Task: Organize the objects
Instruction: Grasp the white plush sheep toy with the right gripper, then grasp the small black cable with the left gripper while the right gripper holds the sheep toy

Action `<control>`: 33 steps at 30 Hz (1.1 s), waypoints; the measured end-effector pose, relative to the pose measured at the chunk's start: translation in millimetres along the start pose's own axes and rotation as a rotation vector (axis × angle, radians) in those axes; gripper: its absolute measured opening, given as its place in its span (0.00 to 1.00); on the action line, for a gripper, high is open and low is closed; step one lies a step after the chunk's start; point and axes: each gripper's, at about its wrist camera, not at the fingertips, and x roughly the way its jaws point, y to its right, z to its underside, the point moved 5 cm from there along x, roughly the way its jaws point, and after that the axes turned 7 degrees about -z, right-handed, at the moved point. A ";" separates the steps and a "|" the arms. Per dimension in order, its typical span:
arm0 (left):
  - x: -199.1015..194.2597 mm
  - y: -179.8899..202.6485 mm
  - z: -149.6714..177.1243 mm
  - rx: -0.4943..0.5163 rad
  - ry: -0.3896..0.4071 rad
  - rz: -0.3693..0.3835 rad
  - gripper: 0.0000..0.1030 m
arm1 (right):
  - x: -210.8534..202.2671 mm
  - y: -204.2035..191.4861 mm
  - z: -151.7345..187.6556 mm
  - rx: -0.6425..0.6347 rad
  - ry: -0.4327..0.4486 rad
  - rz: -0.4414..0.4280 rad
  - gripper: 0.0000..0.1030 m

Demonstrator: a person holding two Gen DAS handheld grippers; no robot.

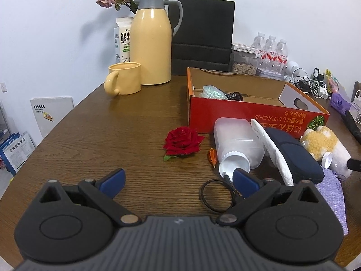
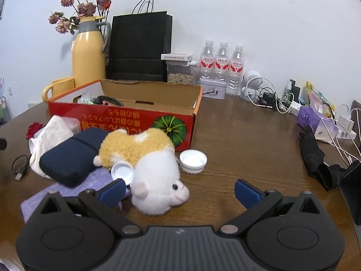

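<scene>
Objects to organize: a loose cluster is seen on the wooden table, in front of the red cardboard box.
Left gripper: held low over the table, jaws spread wide, nothing gripped between the blue pads.
Nearest to left gripper: a black ring of cable lies just beside the right pad; the white mouth of a clear plastic bottle, lying on its side, is close to that pad's tip.
Ahead of left gripper: a red rose head lies on bare wood, forward of the open jaws and slightly right of centre; a small orange object lies between the rose and the bottle.
Right gripper: held low, jaws wide open, nothing clamped.
Between right jaws: the white head of a plush toy lies toward the left pad; whether it touches the pad cannot be told.
Beside the toy: a white cap lies open side up just to its right, a second cap at its left.
Farther left: a dark blue pouch rests on a lilac cloth, with a white cloth behind it.
Box contents: partly hidden; a pale green item and dark cords are seen.
Background: a yellow jug, a yellow mug, a black paper bag and water bottles stand by the wall.
</scene>
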 end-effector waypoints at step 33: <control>2.5 -1.0 2.4 -0.011 -0.011 0.010 1.00 | 39.3 0.4 -1.5 0.017 0.014 -0.093 0.48</control>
